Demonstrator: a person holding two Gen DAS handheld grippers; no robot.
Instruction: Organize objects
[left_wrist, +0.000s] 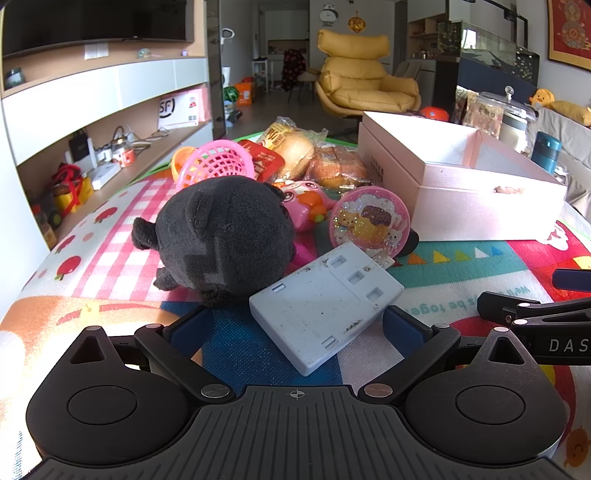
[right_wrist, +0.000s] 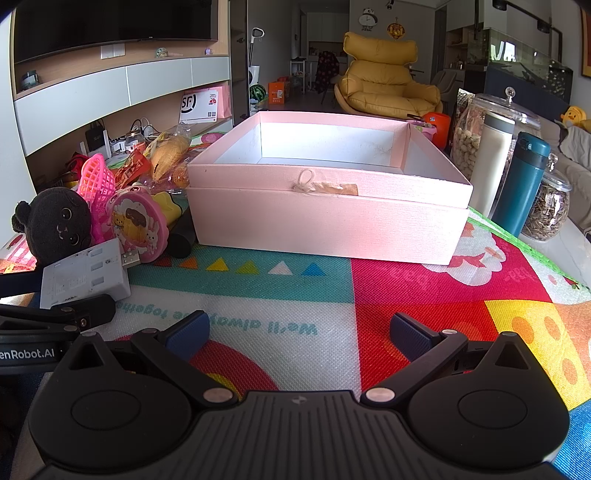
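Objects: a heap of toys and snacks lies on the colourful mat (left_wrist: 461, 266), left of the pink box (right_wrist: 328, 218), which stands open and looks empty.
Plush: the dark plush toy (left_wrist: 225, 236) lies at the left of the heap, touching the white hub.
White hub: the flat white hub (left_wrist: 325, 302) lies nearest the left gripper, one corner already between its fingers; its USB plug (right_wrist: 130, 258) sticks out at the far end.
Hub axis: the long axis runs diagonally, from near-right up to far-left in the left wrist view (roughly, given the fisheye bend), with the slotted face up.
Left gripper: the left gripper (left_wrist: 295, 328) is spread wide, tilted down, pinching nothing.
Right gripper: the right gripper (right_wrist: 297, 336) is also spread wide, over bare mat in front of the box.
Step in hand: likely picking the hub for the box.
Doing it well: turn the fingers square across the hub's short sides, settle low, close on its edges, clear of the plush.
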